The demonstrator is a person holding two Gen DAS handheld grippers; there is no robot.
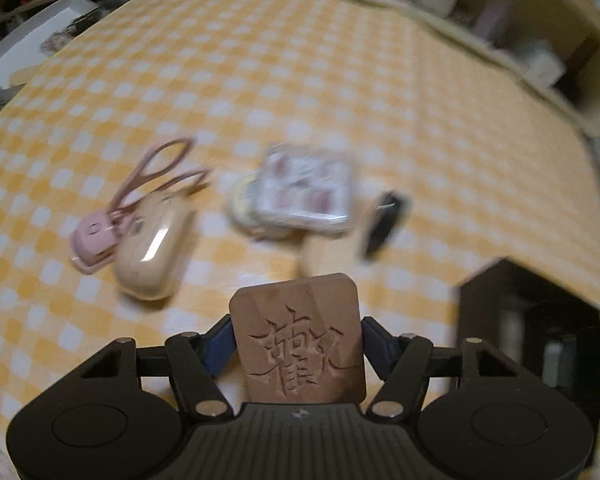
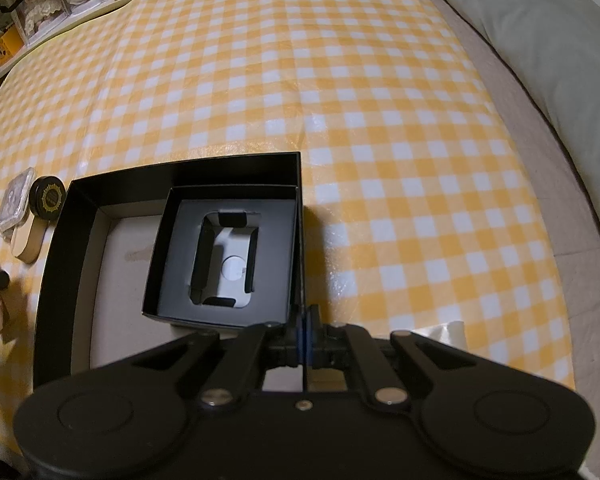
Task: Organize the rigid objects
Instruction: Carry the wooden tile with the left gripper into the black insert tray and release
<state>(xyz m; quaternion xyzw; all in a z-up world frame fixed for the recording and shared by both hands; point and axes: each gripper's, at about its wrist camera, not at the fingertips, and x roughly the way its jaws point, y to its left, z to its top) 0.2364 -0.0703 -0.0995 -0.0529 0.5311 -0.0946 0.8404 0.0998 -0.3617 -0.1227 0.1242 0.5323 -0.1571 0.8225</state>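
Observation:
My left gripper (image 1: 298, 336) is shut on a wooden block (image 1: 300, 336) carved with a Chinese character, held above the yellow checked cloth. Beyond it lie a pink eyelash curler (image 1: 132, 208), a beige oval case (image 1: 154, 252), a clear plastic box (image 1: 304, 192) on a pale round tin, and a black round tin (image 1: 384, 220). My right gripper (image 2: 303, 336) is shut on the right wall of a large black open box (image 2: 56, 240). Inside the box sits a smaller black box (image 2: 224, 260) with a cut-out insert.
The big black box's corner shows at the right in the left wrist view (image 1: 532, 320). Shelves (image 1: 520, 32) stand behind the table. A grey pillow (image 2: 548, 40) lies at the right. A black round tin (image 2: 48, 198) and a wooden piece (image 2: 28, 240) lie left of the box.

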